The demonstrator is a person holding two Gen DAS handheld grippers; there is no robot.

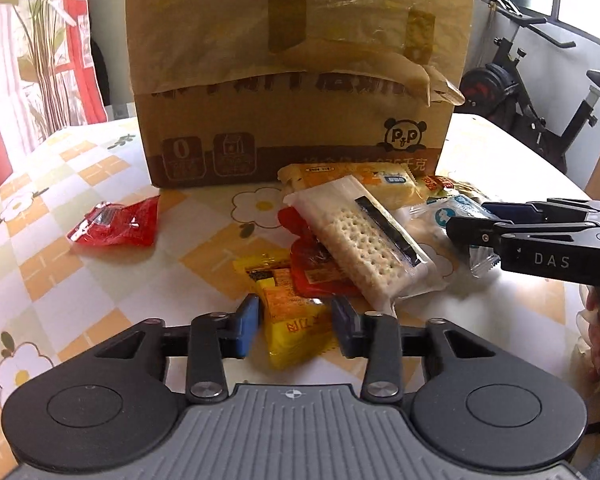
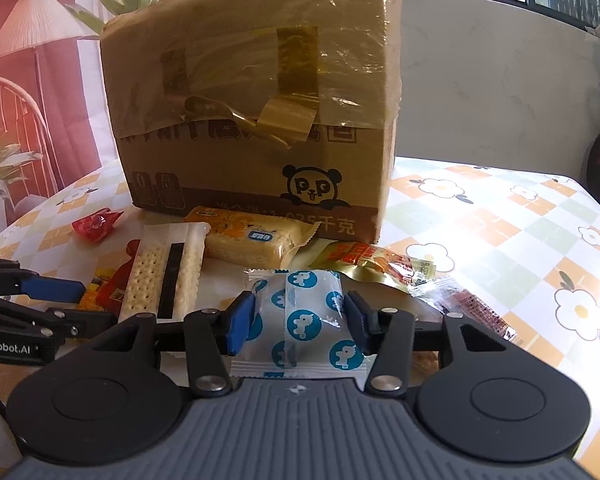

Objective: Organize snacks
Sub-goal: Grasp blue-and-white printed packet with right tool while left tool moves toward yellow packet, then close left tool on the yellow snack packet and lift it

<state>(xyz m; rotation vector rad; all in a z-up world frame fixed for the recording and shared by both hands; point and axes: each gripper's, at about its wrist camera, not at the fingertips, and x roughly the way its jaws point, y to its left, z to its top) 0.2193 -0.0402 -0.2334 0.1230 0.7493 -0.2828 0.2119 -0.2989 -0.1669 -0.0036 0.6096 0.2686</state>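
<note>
A pile of snacks lies in front of a taped cardboard box (image 1: 300, 80) (image 2: 256, 128). My left gripper (image 1: 294, 326) is open, its blue pads on either side of a yellow packet (image 1: 296, 320). Beside it lie a red-orange packet (image 1: 320, 276) and a clear cracker pack (image 1: 360, 240) (image 2: 164, 276). My right gripper (image 2: 296, 322) is closed against both sides of a white packet with blue dots (image 2: 304, 316), gripping it; it also shows in the left wrist view (image 1: 460, 216). A lone red packet (image 1: 116, 222) (image 2: 96, 224) lies apart on the left.
An orange biscuit pack (image 2: 256, 240) (image 1: 364, 178) lies against the box. A gold and red packet (image 2: 368, 262) and a clear packet (image 2: 472, 308) lie to the right. The table has a flowered checked cloth (image 2: 520, 240). An exercise bike (image 1: 532, 96) stands behind on the right.
</note>
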